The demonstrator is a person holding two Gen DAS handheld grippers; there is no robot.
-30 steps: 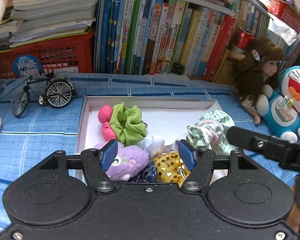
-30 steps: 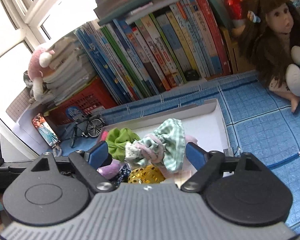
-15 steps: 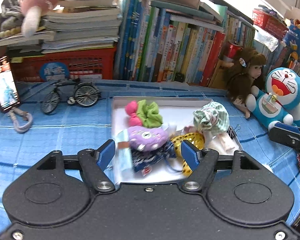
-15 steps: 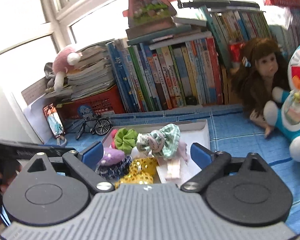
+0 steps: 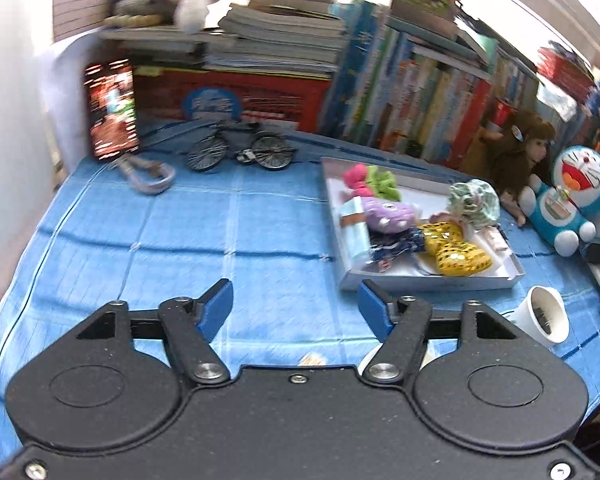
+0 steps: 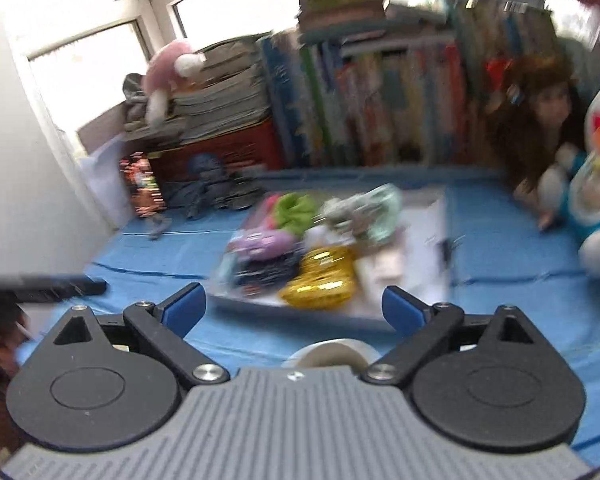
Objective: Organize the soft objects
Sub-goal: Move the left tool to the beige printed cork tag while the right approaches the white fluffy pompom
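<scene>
A white shallow box [image 5: 496,280] on the blue cloth holds several soft items: a green scrunchie [image 5: 382,180], a pink one [image 5: 356,178], a purple plush [image 5: 388,214], a yellow sequin bow [image 5: 454,248] and a green checked scrunchie [image 5: 474,202]. The box also shows, blurred, in the right wrist view [image 6: 426,240]. My left gripper [image 5: 296,306] is open and empty, over bare cloth left of the box. My right gripper [image 6: 294,306] is open and empty, in front of the box.
A model bicycle [image 5: 240,150], a carabiner [image 5: 150,174] and a phone [image 5: 112,110] lie at the back left. Books [image 5: 400,92] and a red basket [image 5: 236,100] line the back. A doll [image 5: 518,156], a Doraemon plush [image 5: 576,200] and a white cup [image 5: 542,314] are at the right.
Both grippers have drawn back and up from the box, and the left one has swung to the left. All soft items stay in the box. Both stay open.
</scene>
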